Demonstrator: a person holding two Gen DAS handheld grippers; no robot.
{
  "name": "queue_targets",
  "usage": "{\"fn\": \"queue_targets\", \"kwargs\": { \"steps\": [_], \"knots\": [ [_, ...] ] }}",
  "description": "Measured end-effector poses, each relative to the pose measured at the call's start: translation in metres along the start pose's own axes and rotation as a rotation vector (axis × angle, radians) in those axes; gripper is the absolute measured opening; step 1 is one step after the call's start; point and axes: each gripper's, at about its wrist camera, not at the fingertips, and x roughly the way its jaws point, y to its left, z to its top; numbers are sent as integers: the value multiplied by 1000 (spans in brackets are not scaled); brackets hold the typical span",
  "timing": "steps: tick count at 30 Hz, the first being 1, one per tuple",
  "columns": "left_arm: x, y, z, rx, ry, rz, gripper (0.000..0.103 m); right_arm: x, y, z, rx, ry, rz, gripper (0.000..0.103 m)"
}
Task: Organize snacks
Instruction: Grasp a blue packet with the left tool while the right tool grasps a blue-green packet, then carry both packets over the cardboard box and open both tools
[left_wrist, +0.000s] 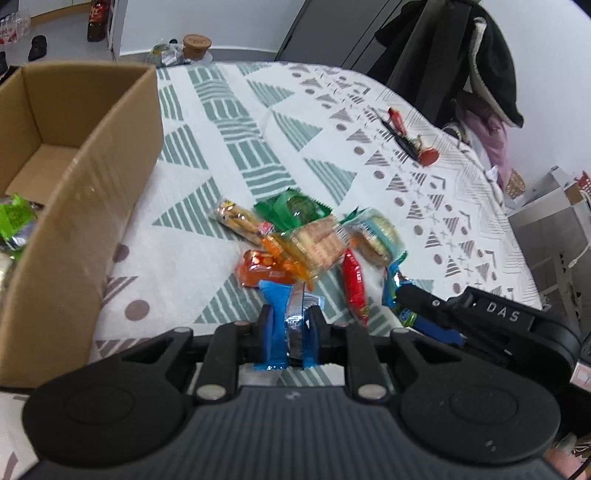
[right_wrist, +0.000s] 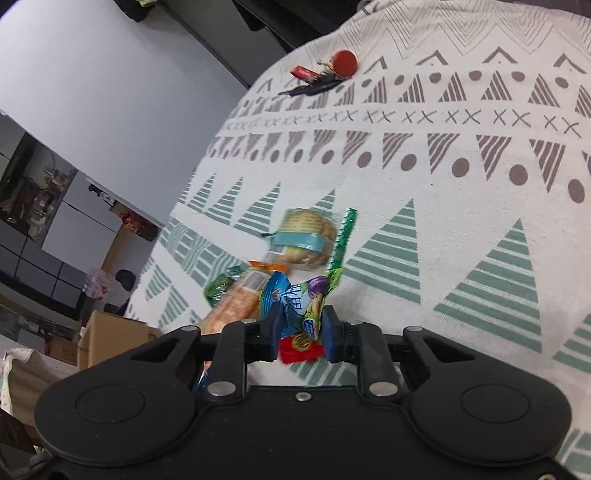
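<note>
Left wrist view: left gripper (left_wrist: 289, 322) clamps a blue snack packet (left_wrist: 286, 314).

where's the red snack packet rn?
Left wrist view: the red packet lies on the tablecloth at the pile's right edge, between the orange packet and the right gripper.

You see a patterned tablecloth (left_wrist: 258, 122), a red-and-black trinket (left_wrist: 410, 138), blurred, near its far right edge, a cork-lidded jar (left_wrist: 197, 45) beyond its far edge, and dark clothing (left_wrist: 480, 55) hanging behind.
</note>
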Motion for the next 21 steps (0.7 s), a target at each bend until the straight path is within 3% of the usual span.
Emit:
{"fn": "queue_targets", "kwargs": {
  "steps": [21],
  "knots": [
    [-97,14,17,17,-168,18,19,-55,53,-21,-80,-94,170,21]
  ]
}}
